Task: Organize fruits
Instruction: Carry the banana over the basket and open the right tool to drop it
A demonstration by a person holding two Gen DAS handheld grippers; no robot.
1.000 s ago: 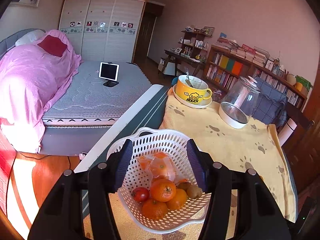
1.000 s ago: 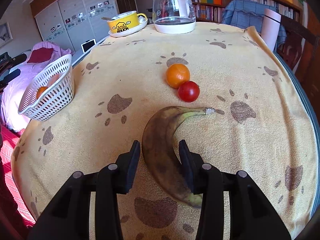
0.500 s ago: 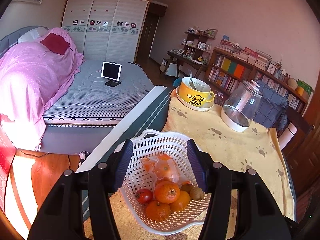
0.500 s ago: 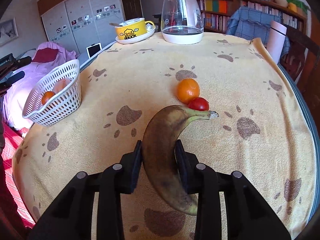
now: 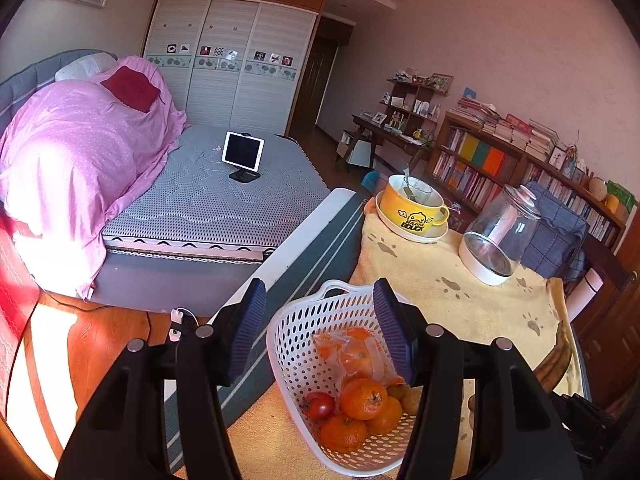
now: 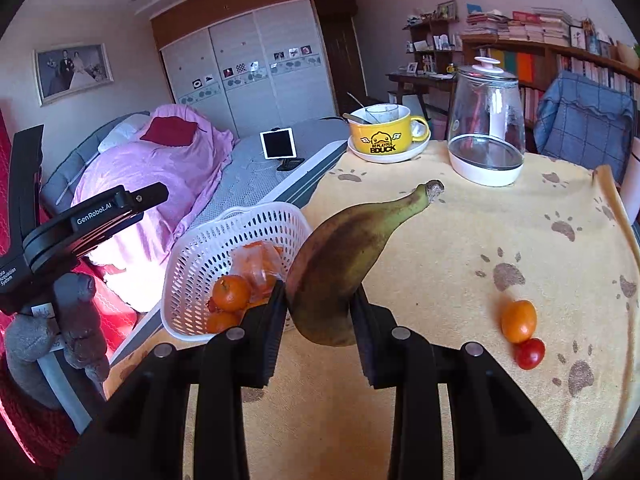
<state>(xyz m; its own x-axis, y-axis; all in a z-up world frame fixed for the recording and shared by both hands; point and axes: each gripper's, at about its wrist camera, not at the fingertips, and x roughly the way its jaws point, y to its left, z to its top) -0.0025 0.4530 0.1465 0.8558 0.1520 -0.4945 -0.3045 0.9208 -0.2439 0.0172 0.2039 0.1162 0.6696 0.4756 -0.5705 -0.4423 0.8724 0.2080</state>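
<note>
My right gripper [image 6: 319, 312] is shut on a dark, overripe banana [image 6: 348, 252], lifted off the yellow paw-print cloth [image 6: 460, 240] with its stem up and to the right. The white basket [image 6: 208, 252] stands just left of the banana at the table's left edge; it holds several oranges [image 6: 231, 290], a bagged orange and a tomato. An orange [image 6: 518, 321] and a tomato [image 6: 529, 353] lie together on the cloth at the right. My left gripper [image 5: 320, 328] is open over the basket [image 5: 304, 344], touching nothing. The banana [image 5: 558, 354] peeks in at the right edge of the left wrist view.
A yellow duck mug on a saucer [image 6: 390, 136] and a lidded glass jar [image 6: 486, 120] stand at the table's far side. A chair with blue cloth [image 6: 584, 120] is behind the table. A bed [image 5: 192, 196] lies left, beyond the table edge. A gloved hand [image 6: 60, 320] holds the left gripper.
My right gripper shut on the banana, lifted it off the cloth and swung left toward the basket. The left gripper drew back and left a little, staying open.
</note>
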